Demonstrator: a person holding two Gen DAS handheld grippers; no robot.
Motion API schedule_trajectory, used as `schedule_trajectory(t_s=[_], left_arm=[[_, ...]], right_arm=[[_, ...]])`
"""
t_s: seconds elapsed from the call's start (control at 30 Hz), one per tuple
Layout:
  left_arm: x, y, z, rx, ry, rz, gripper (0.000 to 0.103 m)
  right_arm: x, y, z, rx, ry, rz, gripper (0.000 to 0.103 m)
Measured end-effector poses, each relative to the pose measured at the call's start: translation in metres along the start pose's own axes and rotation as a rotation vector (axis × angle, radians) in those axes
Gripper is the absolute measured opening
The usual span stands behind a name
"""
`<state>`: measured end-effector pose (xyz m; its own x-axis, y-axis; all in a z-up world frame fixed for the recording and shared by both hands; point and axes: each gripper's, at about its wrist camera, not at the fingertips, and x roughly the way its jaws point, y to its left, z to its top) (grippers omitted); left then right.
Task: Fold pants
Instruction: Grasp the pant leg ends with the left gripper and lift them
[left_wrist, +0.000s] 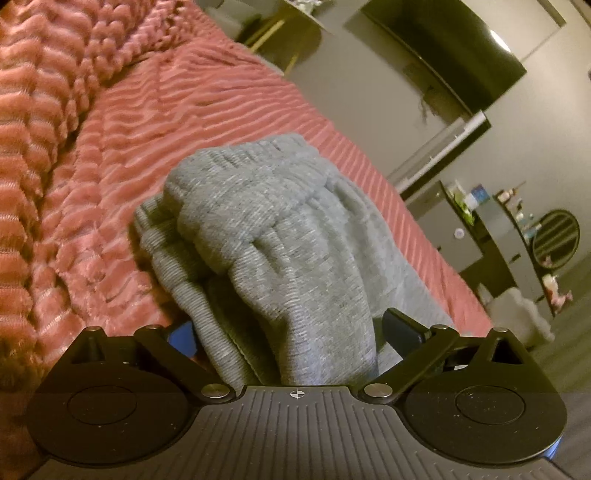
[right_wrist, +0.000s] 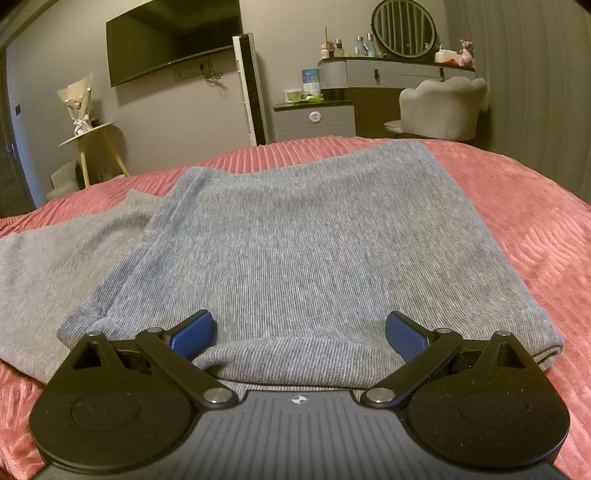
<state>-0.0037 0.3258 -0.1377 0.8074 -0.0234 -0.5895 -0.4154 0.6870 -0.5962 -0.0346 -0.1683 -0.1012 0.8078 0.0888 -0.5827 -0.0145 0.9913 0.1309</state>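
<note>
Grey ribbed-knit pants lie folded on the pink ridged plush bedspread. Left tool stands spread around bunched fabric. Right tool spread at the hem; no writing legible.

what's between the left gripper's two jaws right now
A bunched fold of the grey pants fills the gap of the left gripper; the jaws stand wide apart around it. This shows in the left wrist view.

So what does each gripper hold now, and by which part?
Neither is shut on anything. The left gripper stands open around the bunched waistband of the pants; the right gripper stands open at a hem.
</note>
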Motion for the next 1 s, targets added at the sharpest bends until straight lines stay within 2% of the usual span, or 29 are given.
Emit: schedule_trajectory(t_s=[0.07, 0.1, 0.23, 0.27, 0.33, 0.4, 0.43, 0.5, 0.6, 0.73, 0.8, 0.87, 0.93, 1.0], left_arm=[[-0.001, -0.001, -0.002, 0.026, -0.012, 0.002, 0.099], [-0.002, -0.002, -0.003, 0.038, -0.018, 0.009, 0.095], [-0.006, 0.003, -0.003, 0.026, -0.033, 0.01, 0.071], [-0.007, 0.006, -0.003, 0.011, -0.038, 0.006, 0.068], [-0.009, 0.01, -0.002, -0.008, -0.042, -0.019, 0.052], [-0.008, 0.015, -0.001, -0.039, -0.032, -0.076, 0.039], [-0.006, 0.019, -0.001, -0.069, -0.023, -0.111, 0.037], [-0.003, 0.026, -0.001, -0.119, -0.01, -0.137, 0.037], [0.002, 0.036, -0.002, -0.188, 0.011, -0.171, 0.043], [0.008, 0.041, 0.002, -0.232, 0.015, -0.209, 0.053], [0.012, 0.044, 0.005, -0.256, 0.019, -0.223, 0.053], [0.015, 0.046, 0.007, -0.27, 0.016, -0.239, 0.052], [0.017, 0.044, 0.008, -0.239, 0.017, -0.214, 0.041], [0.015, 0.038, 0.008, -0.198, 0.017, -0.188, 0.034]], right_arm=[[0.0, 0.001, 0.0, -0.001, -0.003, -0.001, 0.099], [0.0, 0.0, -0.001, -0.002, -0.005, -0.001, 0.099], [0.001, 0.001, -0.002, -0.005, -0.01, -0.003, 0.099], [0.001, 0.002, -0.002, -0.007, -0.011, -0.004, 0.099], [0.001, 0.002, -0.002, -0.011, -0.014, -0.006, 0.099], [0.002, 0.003, -0.002, -0.012, -0.016, -0.007, 0.099], [0.002, 0.003, -0.002, -0.013, -0.017, -0.007, 0.099], [0.002, 0.003, -0.002, -0.013, -0.018, -0.005, 0.099], [0.003, 0.003, -0.002, -0.015, -0.021, -0.006, 0.099], [0.004, 0.003, -0.002, -0.015, -0.024, -0.005, 0.099], [0.004, 0.003, -0.002, -0.015, -0.025, -0.004, 0.099], [0.004, 0.003, -0.002, -0.016, -0.026, -0.005, 0.099], [0.004, 0.003, -0.002, -0.016, -0.027, -0.004, 0.099], [0.004, 0.003, -0.002, -0.017, -0.027, -0.005, 0.099]])
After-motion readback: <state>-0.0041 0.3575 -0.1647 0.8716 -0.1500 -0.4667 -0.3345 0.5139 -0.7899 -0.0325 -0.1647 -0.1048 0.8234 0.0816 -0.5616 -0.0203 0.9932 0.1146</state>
